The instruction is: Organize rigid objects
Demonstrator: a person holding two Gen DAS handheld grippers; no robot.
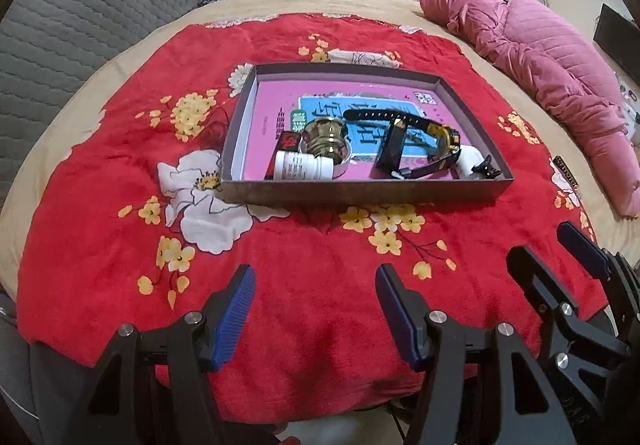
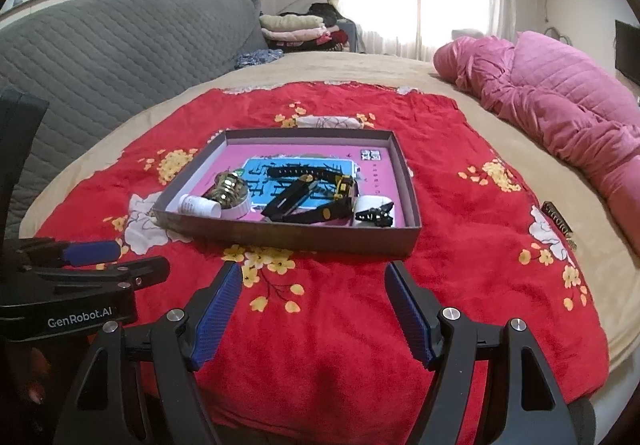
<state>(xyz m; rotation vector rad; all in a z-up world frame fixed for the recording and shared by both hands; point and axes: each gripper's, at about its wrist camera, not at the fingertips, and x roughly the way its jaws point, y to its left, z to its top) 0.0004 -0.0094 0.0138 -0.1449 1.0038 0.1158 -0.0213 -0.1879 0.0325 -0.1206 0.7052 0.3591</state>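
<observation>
Red floral blanket point(image 1: 320, 285) covers a bed beside a grey sofa point(image 1: 100, 5).

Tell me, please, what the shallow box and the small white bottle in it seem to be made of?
The shallow box: probably cardboard, matte grey-brown, with thin straight walls and a printed pink sheet inside. The small white bottle: likely plastic, smooth and opaque with a slight sheen and a printed label.

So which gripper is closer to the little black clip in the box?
Right. The right gripper hangs just in front of the box's near wall, below the black clip. The left gripper sits further left, toward the white bottle.
</observation>
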